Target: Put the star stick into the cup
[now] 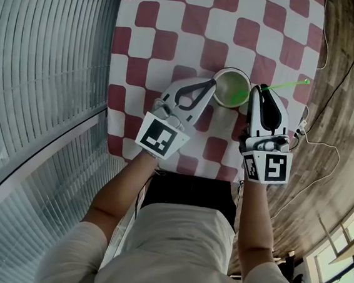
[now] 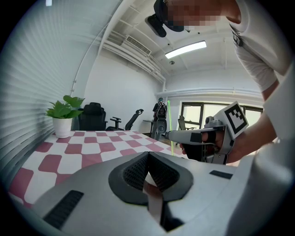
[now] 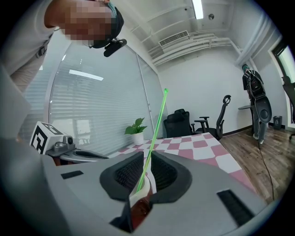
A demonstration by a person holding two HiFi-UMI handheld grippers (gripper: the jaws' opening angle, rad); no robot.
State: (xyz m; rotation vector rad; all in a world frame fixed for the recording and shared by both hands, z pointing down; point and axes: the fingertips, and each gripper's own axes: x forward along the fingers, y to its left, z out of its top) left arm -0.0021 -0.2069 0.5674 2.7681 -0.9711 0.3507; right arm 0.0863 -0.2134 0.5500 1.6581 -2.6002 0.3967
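The right gripper (image 1: 256, 89) is closed on the star stick (image 1: 287, 84), slanted into the cup (image 1: 235, 71), whose rim is pinched steady by the left gripper (image 1: 212, 86).

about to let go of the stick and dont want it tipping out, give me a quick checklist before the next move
1. right gripper shut on the star stick: ok
2. stick's lower end inside the cup mouth, seen in the head view: ok
3. cup upright on the table: ok
4. left gripper tip at the cup's rim, jaws together; actually clamped on the rim: cannot tell
5. stick's end resting on the cup's bottom: cannot tell
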